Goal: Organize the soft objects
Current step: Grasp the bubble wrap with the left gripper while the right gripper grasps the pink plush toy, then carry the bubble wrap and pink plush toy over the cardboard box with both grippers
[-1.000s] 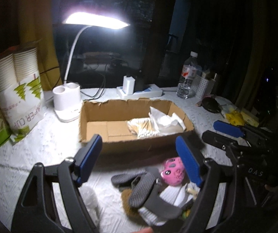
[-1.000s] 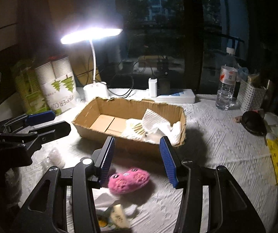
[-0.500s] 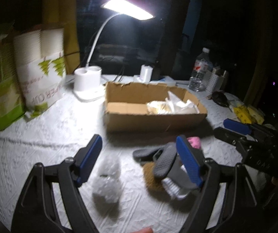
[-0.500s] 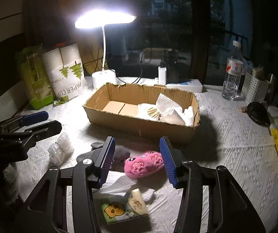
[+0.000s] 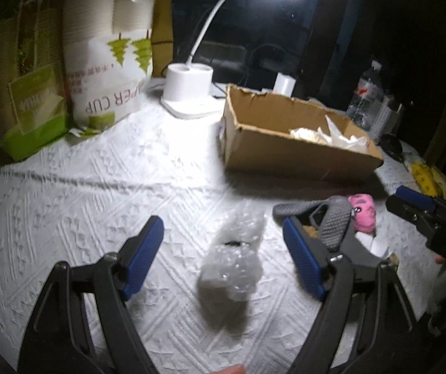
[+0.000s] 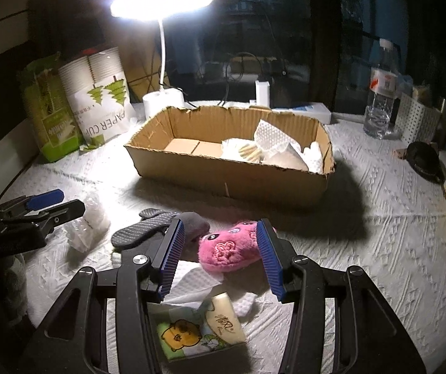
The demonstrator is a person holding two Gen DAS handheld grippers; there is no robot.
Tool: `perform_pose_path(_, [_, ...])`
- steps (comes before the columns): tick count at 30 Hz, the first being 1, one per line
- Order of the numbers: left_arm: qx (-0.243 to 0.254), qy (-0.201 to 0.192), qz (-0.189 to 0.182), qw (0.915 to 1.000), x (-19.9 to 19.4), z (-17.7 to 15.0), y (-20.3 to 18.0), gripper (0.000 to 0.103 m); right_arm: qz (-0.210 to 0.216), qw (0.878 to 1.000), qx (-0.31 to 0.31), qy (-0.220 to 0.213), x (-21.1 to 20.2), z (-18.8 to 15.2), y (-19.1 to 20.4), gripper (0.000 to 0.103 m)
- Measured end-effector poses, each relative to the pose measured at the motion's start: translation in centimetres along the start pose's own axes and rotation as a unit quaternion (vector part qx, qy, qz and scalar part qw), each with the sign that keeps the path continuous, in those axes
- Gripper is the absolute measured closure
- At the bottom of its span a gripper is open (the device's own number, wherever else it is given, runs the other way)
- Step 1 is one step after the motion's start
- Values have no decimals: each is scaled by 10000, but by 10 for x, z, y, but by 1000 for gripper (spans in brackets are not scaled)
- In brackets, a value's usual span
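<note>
the left tool point(image 5: 223, 249) hangs released over the crumpled plastic wrap point(image 5: 232, 261) on the desk point(image 5: 98, 187), which lies lengthwise between its fingers. the right tool point(image 6: 219, 249), also released, straddles the pink plush toy point(image 6: 232, 246), before the cardboard box point(image 6: 232, 180).

Right gripper point(image 6: 221, 257), jaws apart, straddles the pink plush toy point(image 6: 232, 246).
</note>
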State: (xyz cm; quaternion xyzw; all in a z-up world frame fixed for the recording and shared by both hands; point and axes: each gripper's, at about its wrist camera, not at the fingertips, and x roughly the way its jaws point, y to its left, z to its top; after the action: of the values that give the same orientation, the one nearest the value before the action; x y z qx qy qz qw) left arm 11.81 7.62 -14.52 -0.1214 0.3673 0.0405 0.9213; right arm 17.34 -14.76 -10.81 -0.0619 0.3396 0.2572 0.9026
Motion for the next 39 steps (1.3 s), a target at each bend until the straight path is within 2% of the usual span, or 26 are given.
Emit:
perform_pose_path(4, [139, 247, 8, 9996, 15, -4, -4, 23, -8, 9999, 89, 99, 11, 0, -8, 52])
perform_pose_path(11, [262, 436, 46, 9987, 30, -8, -9, 25, 15, 9983, 400, 415, 37, -2, -26, 52])
perform_pose_path(12, [275, 446, 38, 9986, 30, -8, -9, 27, 19, 9980, 446, 456, 40, -2, -28, 52])
perform_pose_path(13, [295, 465, 31, 9985, 31, -8, -10, 36, 30, 9976, 491, 491, 43, -2, -29, 52])
perform_pose_path(17, [361, 593, -54, 9976, 36, -9, -12, 53, 191, 9958, 642, 624, 53, -3, -33, 48])
perform_pose_path(20, [410, 615, -135, 9972, 36, -10, -14, 61, 286, 9948, 699, 682, 57, -4, -32, 47])
perform_pose_path(24, [439, 606, -225, 9969, 34, -10, -15, 64, 354, 9923, 793, 879, 66, -7, -31, 36])
perform_pose_path(27, [454, 549, -294, 9970, 31, -10, -16, 65, 344, 9928, 758, 856, 65, -9, -28, 37])
perform_pose_path(28, [457, 530, -310, 9971, 29, -10, -17, 65, 356, 9930, 696, 884, 65, -9, -26, 40])
perform_pose_path(29, [460, 510, -326, 9971, 28, -10, -17, 66, 371, 9932, 662, 877, 65, -9, -25, 48])
perform_pose_path(30, [470, 490, -345, 9971, 26, -9, -18, 66, 383, 9935, 635, 859, 63, -8, -23, 50])
perform_pose_path(39, [521, 231, -530, 9970, 11, 1, -24, 66, 217, 9980, 434, 413, 38, 1, -18, 54])
